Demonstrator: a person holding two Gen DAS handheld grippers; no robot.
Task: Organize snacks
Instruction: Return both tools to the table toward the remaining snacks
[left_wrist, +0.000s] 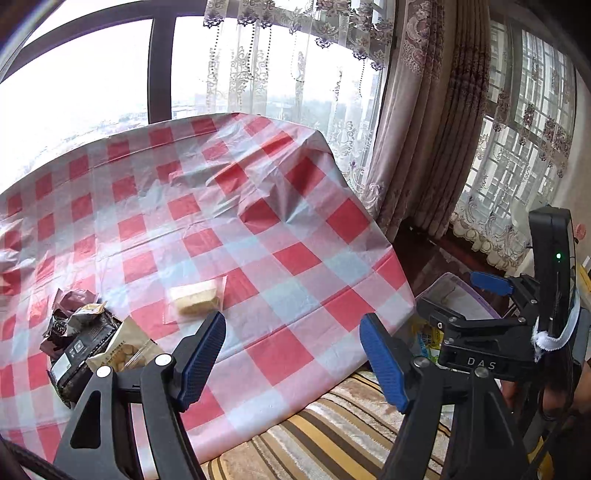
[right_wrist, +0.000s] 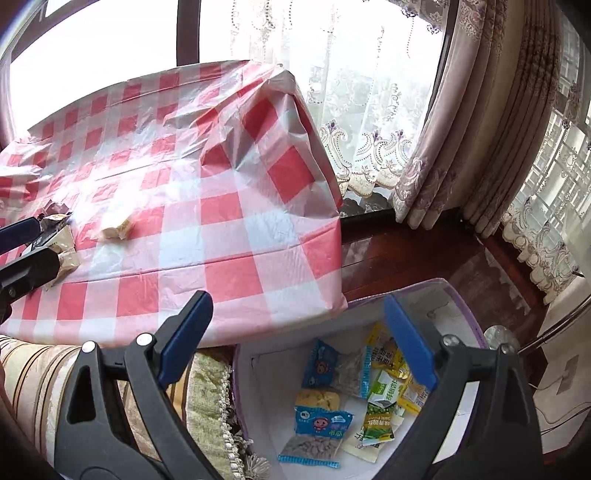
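Note:
A clear-wrapped yellow cake (left_wrist: 195, 297) lies on the red-checked tablecloth (left_wrist: 258, 221), just beyond my open, empty left gripper (left_wrist: 291, 356). A pile of snack packets (left_wrist: 86, 339) lies to its left: a black pack, a biscuit bag, maroon wrappers. My right gripper (right_wrist: 299, 345) is open and empty above a white bin with a purple rim (right_wrist: 436, 286) that holds several blue, yellow and green snack packets (right_wrist: 343, 398). The cake (right_wrist: 116, 229) and pile (right_wrist: 61, 243) show far left in the right wrist view. The right gripper (left_wrist: 491, 295) also shows in the left wrist view.
The table's right edge (right_wrist: 338, 258) drops off beside the bin. A striped cushion (left_wrist: 332, 435) lies below the table's front edge. A dark wooden sill (right_wrist: 424, 254) and curtains (left_wrist: 424, 129) stand behind the bin.

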